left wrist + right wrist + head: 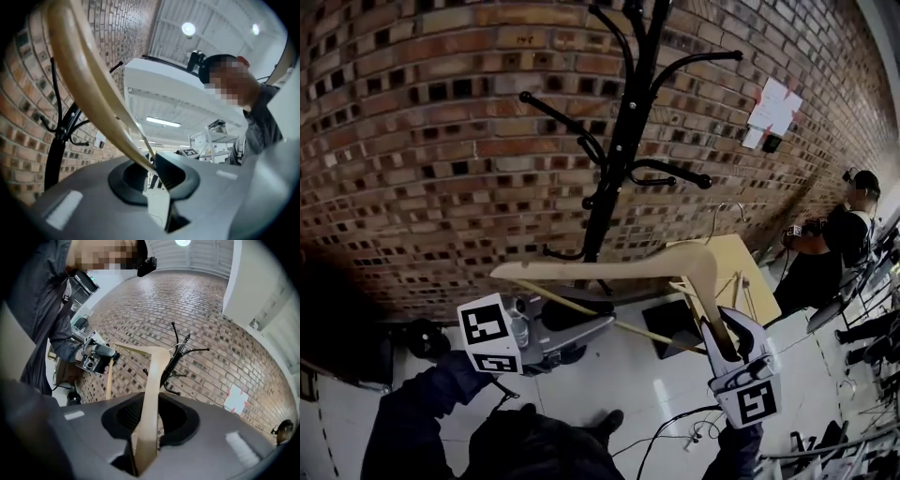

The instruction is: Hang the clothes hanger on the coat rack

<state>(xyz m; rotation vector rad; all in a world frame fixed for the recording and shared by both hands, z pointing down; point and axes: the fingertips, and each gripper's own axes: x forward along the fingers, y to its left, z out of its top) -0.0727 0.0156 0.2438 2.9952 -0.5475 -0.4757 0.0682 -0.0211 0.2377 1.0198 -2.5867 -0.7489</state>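
Note:
A pale wooden clothes hanger (609, 267) hangs in the air in front of the black coat rack (623, 141), held between both grippers. My left gripper (606, 322) is shut on its thin lower bar. My right gripper (730, 338) is shut on the end of one arm, which points down. The wire hook (724, 212) rises at the hanger's right, apart from the rack's pegs. In the left gripper view the hanger (89, 84) runs up from the gripper (152, 164), with the rack (58, 136) at the left. In the right gripper view the arm (152, 394) stands between the jaws of the gripper (146, 446), the rack (176, 362) behind.
A brick wall (441, 141) stands behind the rack, with a white paper (773, 108) pinned at the right. A wooden table (745, 277) and a seated person (830, 244) are to the right. Cables (675, 436) lie on the pale floor.

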